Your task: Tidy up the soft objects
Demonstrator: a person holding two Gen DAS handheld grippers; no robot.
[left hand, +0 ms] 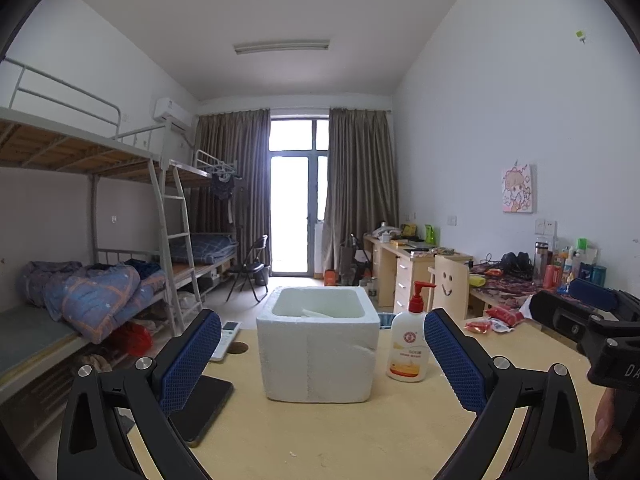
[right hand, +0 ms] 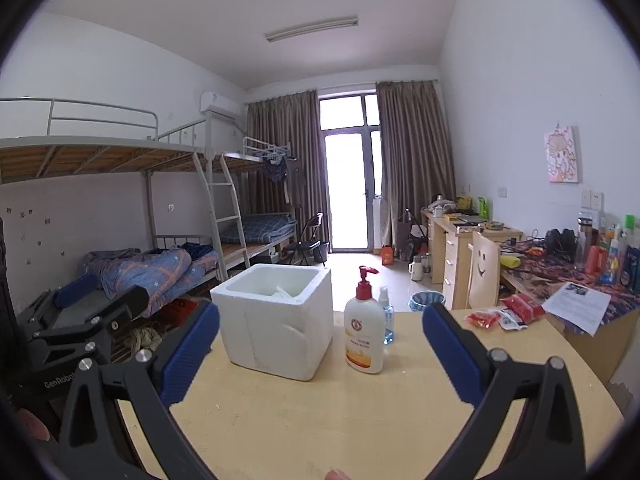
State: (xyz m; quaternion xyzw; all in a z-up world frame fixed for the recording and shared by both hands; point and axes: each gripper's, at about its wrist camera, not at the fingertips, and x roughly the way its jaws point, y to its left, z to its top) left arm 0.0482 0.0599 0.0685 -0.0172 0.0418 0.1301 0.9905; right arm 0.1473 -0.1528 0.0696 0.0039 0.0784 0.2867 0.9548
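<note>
Pale wooden surface (left hand: 328, 432) ahead, both my left gripper (left hand: 322, 356) and right gripper (right hand: 320, 354) gape wide and empty, so nothing is gathered yet; next I judge a reach to the red soft packets (right hand: 520, 308) right of my right gripper, bound for the white foam box (right hand: 276, 316).

A lotion bottle (right hand: 364, 334) with a red pump stands on the pale wooden surface (right hand: 360, 420), and a small clear spray bottle (right hand: 387, 318) stands just behind it. A phone (left hand: 208, 408) lies flat at the surface's left edge, near a white remote control (left hand: 227, 340). Bunk beds (left hand: 100, 216) with a rumpled blue quilt (left hand: 100, 300) line the left wall, and a folding chair (left hand: 250, 268) stands before the curtained glass door (left hand: 290, 216).
</note>
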